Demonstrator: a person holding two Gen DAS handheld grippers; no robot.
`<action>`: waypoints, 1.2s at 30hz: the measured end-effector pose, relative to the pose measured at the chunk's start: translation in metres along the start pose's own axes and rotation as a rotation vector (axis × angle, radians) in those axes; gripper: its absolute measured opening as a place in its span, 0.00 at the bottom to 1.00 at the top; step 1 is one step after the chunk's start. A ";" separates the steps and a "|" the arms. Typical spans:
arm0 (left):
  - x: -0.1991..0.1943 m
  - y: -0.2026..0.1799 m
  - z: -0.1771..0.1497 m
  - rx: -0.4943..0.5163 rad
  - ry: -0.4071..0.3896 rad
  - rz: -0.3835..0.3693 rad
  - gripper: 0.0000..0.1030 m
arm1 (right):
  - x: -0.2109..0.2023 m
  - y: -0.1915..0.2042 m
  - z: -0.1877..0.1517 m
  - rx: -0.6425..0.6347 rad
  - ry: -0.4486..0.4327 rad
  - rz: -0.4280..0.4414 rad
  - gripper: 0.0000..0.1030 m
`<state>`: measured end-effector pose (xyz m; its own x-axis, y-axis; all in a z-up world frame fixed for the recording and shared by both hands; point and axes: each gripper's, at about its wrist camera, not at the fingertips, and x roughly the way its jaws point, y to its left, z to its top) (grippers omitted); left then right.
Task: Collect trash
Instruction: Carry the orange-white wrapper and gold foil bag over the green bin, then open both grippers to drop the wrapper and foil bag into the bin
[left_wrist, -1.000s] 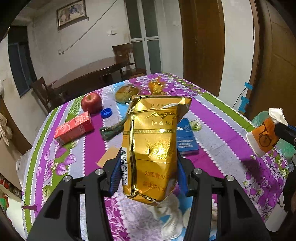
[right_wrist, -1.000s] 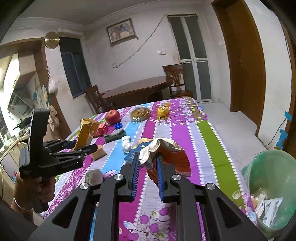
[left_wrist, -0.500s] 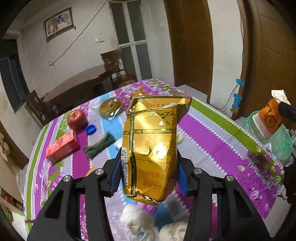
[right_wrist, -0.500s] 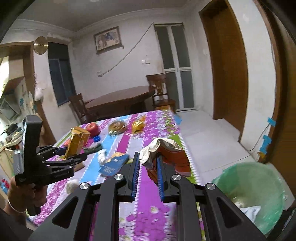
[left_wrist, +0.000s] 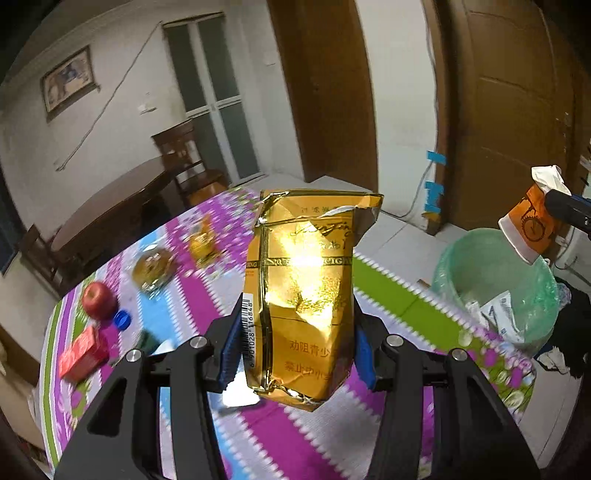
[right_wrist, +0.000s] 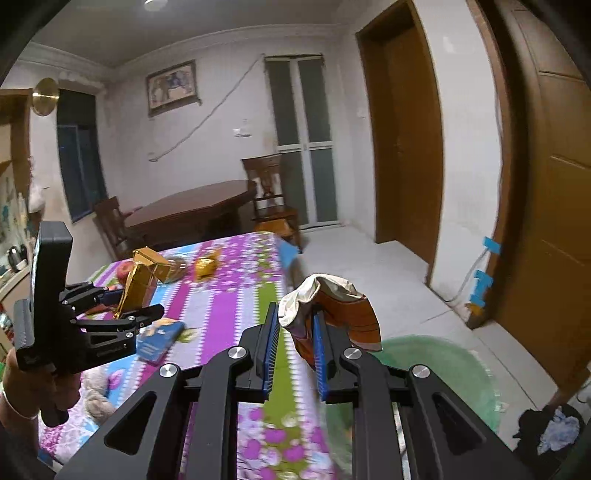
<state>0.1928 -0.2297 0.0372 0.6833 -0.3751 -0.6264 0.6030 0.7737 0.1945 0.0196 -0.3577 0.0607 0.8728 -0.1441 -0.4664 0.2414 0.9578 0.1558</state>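
My left gripper (left_wrist: 295, 354) is shut on a crumpled gold foil packet (left_wrist: 306, 288), held upright above the flowered tablecloth (left_wrist: 221, 302). The same packet (right_wrist: 142, 277) and left gripper (right_wrist: 122, 306) appear at the left of the right wrist view. My right gripper (right_wrist: 293, 332) is shut on a squashed orange paper cup (right_wrist: 343, 314) with a white tissue stuffed in it. That cup (left_wrist: 528, 225) hangs above the green-lined trash bin (left_wrist: 495, 280), which stands on the floor off the table's right edge. The bin (right_wrist: 436, 373) lies just beyond my right fingers.
On the table lie a red apple (left_wrist: 99, 300), a blue bottle cap (left_wrist: 122, 319), a red carton (left_wrist: 83, 354), a wrapped bun (left_wrist: 153, 266), a yellow wrapper (left_wrist: 201, 240), a blue booklet (right_wrist: 159, 341) and crumpled tissue (right_wrist: 98, 397). Dark clothing (right_wrist: 546, 428) lies by the bin.
Both grippers have swung to the right, off the table's middle toward the bin. The cup now hangs over the bin's rim, and the bin fills more of both views.
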 end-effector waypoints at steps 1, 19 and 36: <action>0.002 -0.006 0.003 0.009 -0.001 -0.008 0.46 | -0.002 -0.008 0.000 0.006 0.003 -0.013 0.18; 0.054 -0.127 0.043 0.174 0.043 -0.184 0.46 | -0.006 -0.133 -0.014 0.122 0.129 -0.191 0.18; 0.096 -0.202 0.050 0.314 0.123 -0.371 0.47 | 0.022 -0.201 -0.037 0.237 0.319 -0.227 0.18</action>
<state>0.1573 -0.4477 -0.0246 0.3572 -0.5178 -0.7774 0.9037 0.4018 0.1477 -0.0255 -0.5440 -0.0134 0.6213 -0.2249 -0.7506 0.5347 0.8220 0.1963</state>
